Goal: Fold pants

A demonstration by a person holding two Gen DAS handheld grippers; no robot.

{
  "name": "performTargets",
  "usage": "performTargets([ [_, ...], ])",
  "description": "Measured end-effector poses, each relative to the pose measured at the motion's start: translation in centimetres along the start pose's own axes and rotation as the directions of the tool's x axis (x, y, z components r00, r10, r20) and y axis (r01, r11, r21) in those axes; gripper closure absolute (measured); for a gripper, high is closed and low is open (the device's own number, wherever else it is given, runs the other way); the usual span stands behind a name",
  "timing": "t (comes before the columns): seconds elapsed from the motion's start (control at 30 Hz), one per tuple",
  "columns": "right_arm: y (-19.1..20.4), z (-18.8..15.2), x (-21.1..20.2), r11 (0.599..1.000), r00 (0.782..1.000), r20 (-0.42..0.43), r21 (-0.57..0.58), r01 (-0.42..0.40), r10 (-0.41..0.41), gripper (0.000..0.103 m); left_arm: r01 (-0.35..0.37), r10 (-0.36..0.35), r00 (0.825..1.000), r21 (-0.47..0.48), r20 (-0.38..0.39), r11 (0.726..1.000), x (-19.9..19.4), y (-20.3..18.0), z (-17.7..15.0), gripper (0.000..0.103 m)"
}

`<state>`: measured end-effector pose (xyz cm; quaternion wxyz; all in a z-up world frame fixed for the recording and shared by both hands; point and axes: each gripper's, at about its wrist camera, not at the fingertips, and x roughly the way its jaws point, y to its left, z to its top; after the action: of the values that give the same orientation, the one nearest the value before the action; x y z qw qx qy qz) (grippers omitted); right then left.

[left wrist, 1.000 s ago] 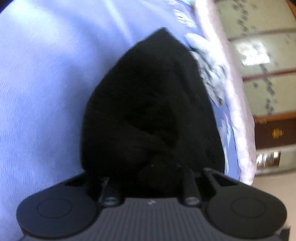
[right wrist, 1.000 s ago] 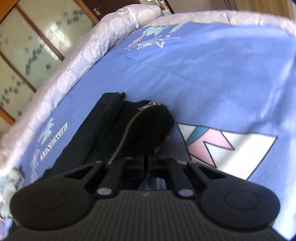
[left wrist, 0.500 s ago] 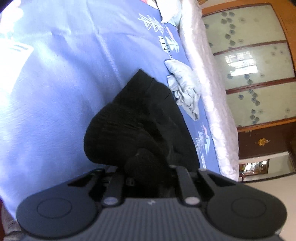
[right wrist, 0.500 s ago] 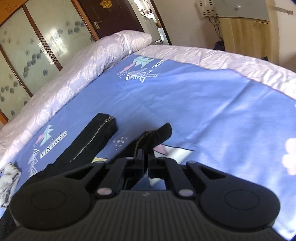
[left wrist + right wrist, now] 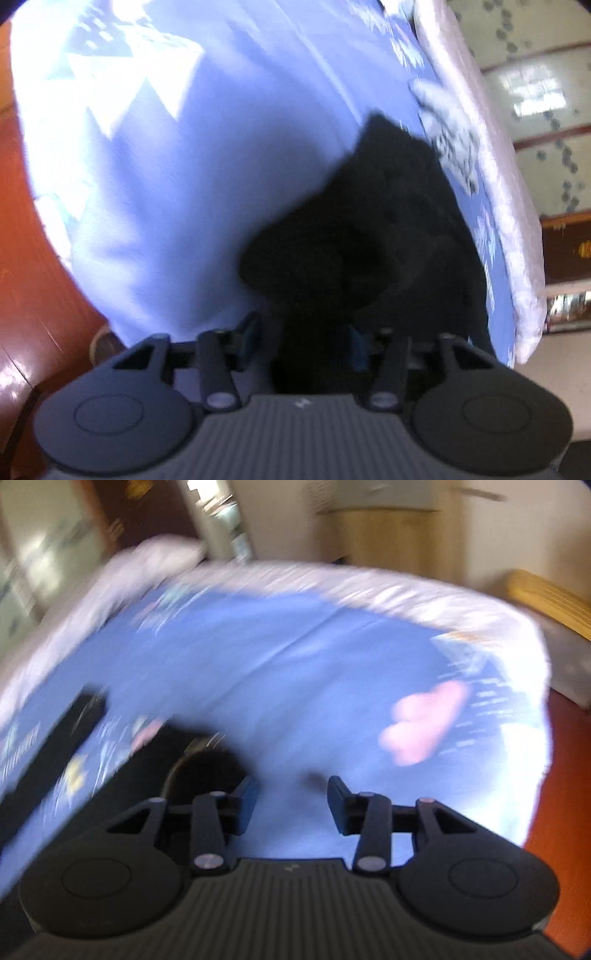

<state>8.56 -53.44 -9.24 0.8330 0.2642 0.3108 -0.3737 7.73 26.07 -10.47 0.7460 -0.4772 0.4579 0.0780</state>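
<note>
On my left gripper [image 5: 303, 332] the jaws are opening, and a bunched fold of the black pants [image 5: 369, 229] sits right between the fingers; blur keeps me from telling whether the pads touch the cloth. The pants spread away from that gripper across the blue bedsheet [image 5: 192, 192], reaching toward a crumpled grey cloth [image 5: 456, 144] near the bed's pale edge. On my right gripper [image 5: 291, 801] the jaws are opening too, with only bare sheet in the gap between the fingers. There the pants [image 5: 207, 768] lie just left of my left finger [image 5: 245, 801], a zipper showing, one dark leg stretching off further left.
</note>
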Motion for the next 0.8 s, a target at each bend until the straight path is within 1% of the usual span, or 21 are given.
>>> performTargets([
  [0.03,-0.2,0.6,-0.4,1.0,1.0,0.02,0.017,-0.013,0.013,0.058,0.008,-0.008,1.0,0.0,0.013,1.0,-0.6,0.1,0.6,0.054],
  [0.1,1.1,1.8,-1.4,0.997,0.996,0.052,-0.022,-0.072,0.073,0.058,-0.003,0.002,0.998,0.011,0.057,1.0,-1.4,-0.4,1.7,0.056],
  [0.13,2.4,2.3,-1.7,0.992,0.992,0.052,-0.056,-0.114,0.117,0.058,-0.023,0.02,0.995,0.036,0.098,0.999,-1.8,-1.4,2.6,0.056],
  [0.2,5.9,3.2,-1.8,0.967,0.972,0.026,-0.114,-0.229,0.234,0.058,-0.019,0.007,0.987,0.07,0.163,0.997,-2.2,-2.9,4.0,0.052],
  [0.27,9.8,3.4,-0.9,0.932,0.942,-0.025,-0.143,-0.334,0.334,0.058,0.012,-0.03,0.977,0.085,0.209,0.996,-1.2,-5.4,6.0,0.042],
  [0.3,11.7,3.5,0.1,0.917,0.928,-0.055,-0.143,-0.372,0.368,0.058,0.021,-0.043,0.975,0.103,0.218,0.994,-0.6,-6.1,6.5,0.039],
  [0.37,15.2,3.3,2.8,0.895,0.9,-0.122,-0.115,-0.431,0.418,0.058,0.0,-0.042,0.972,0.179,0.229,0.984,2.1,-9.1,8.1,0.023],
  [0.4,17.0,3.3,4.4,0.886,0.888,-0.148,-0.105,-0.451,0.435,0.059,-0.014,-0.034,0.974,0.208,0.225,0.978,3.5,-10.1,8.9,0.02],
  [0.43,18.7,3.2,6.1,0.886,0.886,-0.165,-0.104,-0.453,0.434,0.059,-0.026,-0.025,0.978,0.237,0.208,0.971,5.5,-11.2,9.8,0.019],
  [0.5,21.4,3.0,9.7,0.893,0.887,-0.2,-0.098,-0.44,0.415,0.059,-0.039,-0.005,0.986,0.251,0.17,0.967,8.3,-12.0,11.0,0.019],
  [0.6,23.5,2.8,14.0,0.907,0.888,-0.238,-0.057,-0.417,0.393,0.059,-0.035,0.003,0.991,0.249,0.13,0.968,11.7,-12.5,12.0,0.016],
  [0.63,23.7,2.7,14.9,0.909,0.884,-0.249,-0.034,-0.416,0.396,0.059,-0.038,0.007,0.992,0.25,0.124,0.967,12.6,-12.6,12.2,0.013],
  [0.67,24.2,2.5,15.8,0.907,0.877,-0.26,-0.007,-0.421,0.405,0.059,-0.046,0.015,0.992,0.252,0.123,0.967,13.6,-12.9,12.4,0.007],
  [0.7,23.9,2.4,16.1,0.904,0.869,-0.27,0.012,-0.428,0.415,0.06,-0.057,0.022,0.991,0.259,0.135,0.964,14.0,-13.2,12.1,0.005],
  [0.73,24.2,2.3,16.5,0.903,0.866,-0.278,0.019,-0.429,0.417,0.064,-0.07,0.024,0.986,0.283,0.162,0.957,14.4,-13.8,11.9,0.005],
  [0.77,24.6,2.1,16.8,0.906,0.87,-0.281,0.002,-0.422,0.406,0.079,-0.088,0.033,0.983,0.311,0.178,0.946,14.7,-14.3,11.5,0.011],
  [0.8,25.1,1.7,16.0,0.913,0.881,-0.282,-0.039,-0.407,0.381,0.09,-0.118,0.051,0.979,0.345,0.197,0.931,15.1,-15.0,11.3,0.019],
])
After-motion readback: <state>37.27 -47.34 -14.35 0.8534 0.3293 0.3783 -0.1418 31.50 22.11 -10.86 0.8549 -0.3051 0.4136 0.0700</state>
